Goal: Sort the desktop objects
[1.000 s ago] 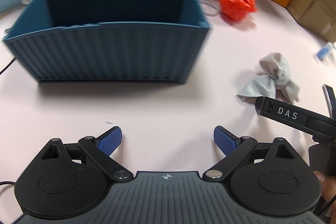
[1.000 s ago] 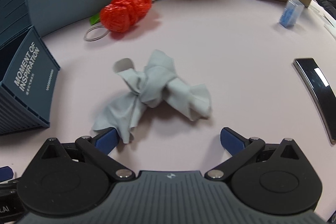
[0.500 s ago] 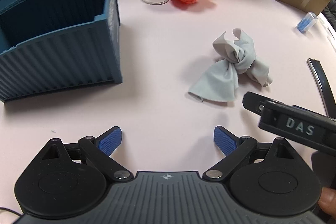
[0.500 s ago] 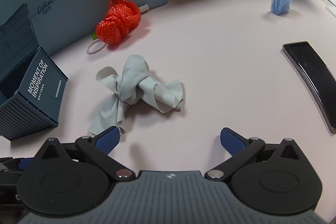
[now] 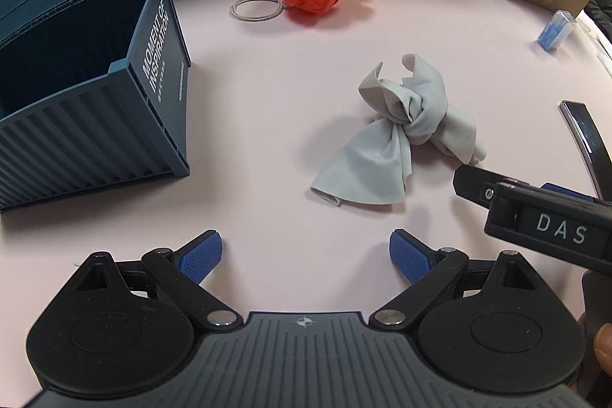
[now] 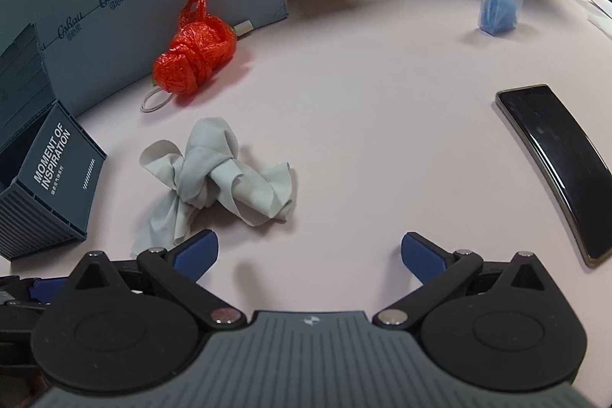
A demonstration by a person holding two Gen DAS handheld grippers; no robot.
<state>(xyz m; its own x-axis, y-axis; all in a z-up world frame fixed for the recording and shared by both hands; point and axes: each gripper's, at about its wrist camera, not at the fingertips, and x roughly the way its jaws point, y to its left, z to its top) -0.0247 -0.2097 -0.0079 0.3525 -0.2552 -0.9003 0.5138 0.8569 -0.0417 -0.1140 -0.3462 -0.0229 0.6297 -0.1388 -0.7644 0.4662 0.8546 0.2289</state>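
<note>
Both grippers hover wide open and empty near the knotted cloth point(image 6: 218, 174).
Right gripper point(image 6: 308, 253) should probably pinch the knot itself, then carry it to the blue bin point(image 5: 126, 125); left gripper point(image 5: 305, 257) stays clear.

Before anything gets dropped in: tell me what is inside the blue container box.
The visible part of the blue container box interior shows only dark bare walls and no objects. Its floor and near corner are hidden behind the front wall, so small items there cannot be ruled out.

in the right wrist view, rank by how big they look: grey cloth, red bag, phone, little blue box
1. phone and cloth: about alike, and the fisheye stretches the phone
2. red bag
3. blue box, also farthest away
</note>
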